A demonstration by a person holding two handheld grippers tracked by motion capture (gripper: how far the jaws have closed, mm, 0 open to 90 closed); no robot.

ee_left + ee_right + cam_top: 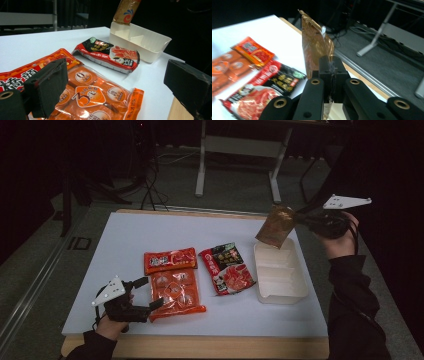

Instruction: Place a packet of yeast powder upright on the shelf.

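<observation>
White tabletop, dark room behind, desk legs on the floor beyond.

Right gripper (301,218) is clamped on the edge of a brown-gold pouch (275,225), held up over the far end of the cream divided tray (280,292). Pouch hangs tilted; its lower corner looks level with or just inside the tray's far compartment, contact can't be confirmed. Left gripper (152,292) is spread wide, holding nothing, one jaw on each side of the near-left corner of the big orange multi-pack (177,292).

Progress estimate: looks like loading packets into the tray. Tray compartments read as bare, so nothing is placed yet; the pouch would be the first item. Remaining on the table: orange multi-pack, small orange sachet (170,260) touching its far edge, red-black packet (227,268) just beside the tray.

View differences:
- Right gripper view: jaws pinching the pouch (315,48) at its seam, which the high view is too small to show.
- Left gripper view: tray dividers (136,38) and the pouch tip (126,11) at the tray's far wall; also the open gap between its own jaws.
- High view: overall layout, both hands.
</observation>
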